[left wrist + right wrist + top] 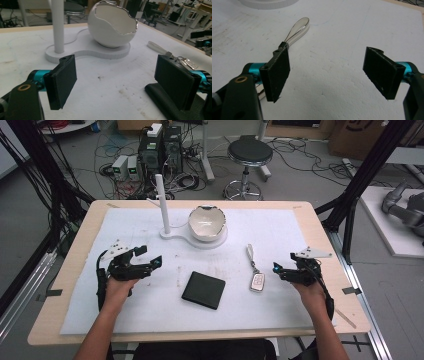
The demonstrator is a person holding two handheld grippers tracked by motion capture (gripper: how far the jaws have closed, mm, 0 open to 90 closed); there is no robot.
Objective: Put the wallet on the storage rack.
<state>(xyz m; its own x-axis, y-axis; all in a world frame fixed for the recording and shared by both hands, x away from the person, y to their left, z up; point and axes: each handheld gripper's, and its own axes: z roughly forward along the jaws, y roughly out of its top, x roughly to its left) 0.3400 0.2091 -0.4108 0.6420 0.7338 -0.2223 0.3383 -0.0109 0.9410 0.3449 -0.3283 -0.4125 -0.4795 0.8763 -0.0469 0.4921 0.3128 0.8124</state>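
**Inspector:** Nearest the person, what lies on the counter [75, 270]?

**Assistant:** A black wallet [203, 290] lies flat at the front centre of the white mat [150, 310]. Just right of it lies a car key [257, 281] with a pale strap running away from the person.

**Inspector:** The claws?

**Assistant:** The left claw [150, 256] sits left of the wallet, jaws spread wide with nothing between them; in the left gripper view the wallet's corner shows at its right jaw, contact not determinable. The right claw [276, 268] sits just right of the key, jaws likewise spread and empty, apart from the key.

**Inspector:** Farther back?

**Assistant:** A white stand [172, 236] with an upright post [162, 202] carries a white bowl with a jagged rim [207, 221]. Beyond the counter stands a black stool [249, 154].
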